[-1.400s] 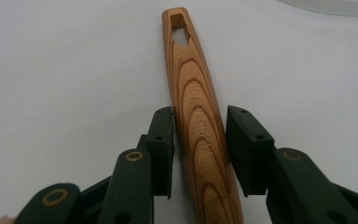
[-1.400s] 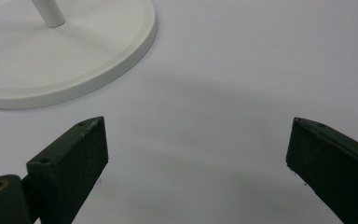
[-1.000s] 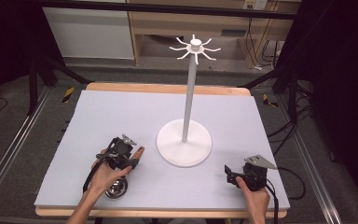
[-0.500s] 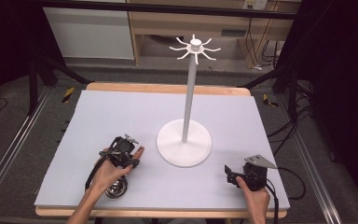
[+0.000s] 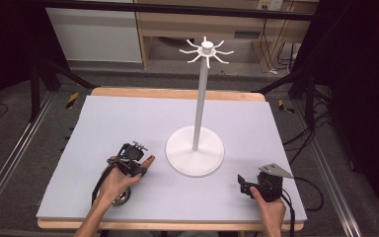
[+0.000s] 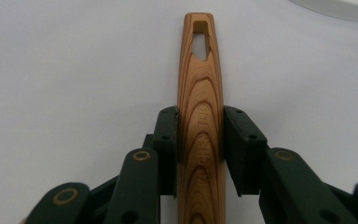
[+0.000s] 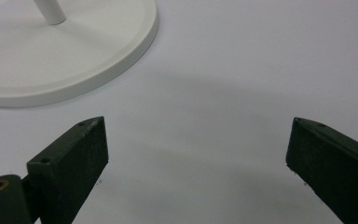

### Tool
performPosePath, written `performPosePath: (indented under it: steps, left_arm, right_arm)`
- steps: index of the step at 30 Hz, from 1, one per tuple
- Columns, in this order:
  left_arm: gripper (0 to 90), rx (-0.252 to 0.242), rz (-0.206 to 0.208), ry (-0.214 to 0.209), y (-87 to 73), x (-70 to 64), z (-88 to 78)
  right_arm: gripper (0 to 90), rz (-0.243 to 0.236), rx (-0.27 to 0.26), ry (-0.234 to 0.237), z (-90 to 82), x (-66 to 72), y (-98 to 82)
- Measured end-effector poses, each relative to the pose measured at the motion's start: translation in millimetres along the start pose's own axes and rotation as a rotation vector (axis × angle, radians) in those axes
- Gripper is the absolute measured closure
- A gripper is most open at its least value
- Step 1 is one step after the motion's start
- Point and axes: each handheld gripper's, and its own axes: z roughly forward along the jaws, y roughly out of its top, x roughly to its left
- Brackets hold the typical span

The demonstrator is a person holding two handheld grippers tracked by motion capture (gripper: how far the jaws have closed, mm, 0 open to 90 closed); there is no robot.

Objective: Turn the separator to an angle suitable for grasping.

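A utensil with a light wooden handle (image 6: pixel 200 70) lies on the pale table cover, its hanging hole at the far end. In the high view its handle tip (image 5: pixel 148 159) pokes out past the person's left hand, and a round metal head (image 5: pixel 121 197) shows under the wrist. My left gripper (image 6: pixel 200 116) (image 5: pixel 139 167) has just been closing, and its pads now press on both sides of the handle. My right gripper (image 7: pixel 196 140) (image 5: pixel 245 186) rests near the front right of the table, open, with nothing between its jaws.
A white stand with a round base (image 5: pixel 195 163), a tall pole and a ring of hooks on top (image 5: pixel 206 49) sits mid-table between the two hands. Its base edge (image 7: pixel 51 56) lies just ahead-left of the right gripper. A wooden table edge (image 5: pixel 177 93) borders the cover.
Both hands keep their places. In the high view the left gripper's jaws look drawn in slightly around the wooden handle.
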Motion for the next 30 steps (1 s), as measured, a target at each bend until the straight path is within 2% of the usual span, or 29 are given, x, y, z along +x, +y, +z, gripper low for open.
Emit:
performPosePath:
  steps: [7, 9, 13, 19, 21, 24, 25, 27, 28, 30]
  left_arm:
    - [67.2, -0.017, 0.013, -0.022, -2.0, 3.5, -0.9]
    - [67.2, -0.033, 0.023, -0.021, -2.7, 3.5, -2.5]
    - [67.4, -0.079, 0.036, -0.017, -3.6, 2.9, -12.0]
    - [67.4, -0.185, 0.033, -0.027, -6.6, 1.0, -36.0]
    - [67.4, -0.197, 0.033, -0.028, -7.2, 0.7, -39.5]
    - [67.4, -0.251, 0.035, -0.032, -9.0, -0.7, -53.4]
    - [67.4, -0.251, 0.035, -0.032, -9.0, -0.7, -53.4]
    - [67.4, -0.297, 0.036, -0.03, -10.6, -1.0, -64.4]
    - [67.4, -0.297, 0.036, -0.03, -10.6, -1.0, -64.4]
    - [67.4, -0.351, 0.029, -0.03, -12.6, -0.5, -74.8]
  right_arm:
    - [6.1, 0.001, 0.0, -0.001, -0.2, -2.2, -0.1]
    - [6.1, 0.014, 0.001, 0.003, -0.9, -2.0, -0.1]
    - [6.1, 0.007, 0.0, 0.0, -0.6, -2.8, -0.2]
    - [6.1, 0.012, 0.0, -0.004, -1.4, -3.6, -0.2]
    - [6.1, 0.012, 0.0, -0.005, -1.4, -3.8, -0.3]
    - [6.1, 0.02, -0.003, 0.001, -2.4, -3.3, -0.3]
    - [6.1, 0.015, -0.005, 0.0, -2.5, -3.5, -0.2]
    - [6.1, 0.015, -0.007, -0.002, -2.5, -3.2, 0.0]
    - [6.2, 0.018, -0.006, -0.003, -2.5, -2.6, 0.0]
    - [6.2, 0.009, -0.009, -0.005, -2.1, -2.6, 0.0]
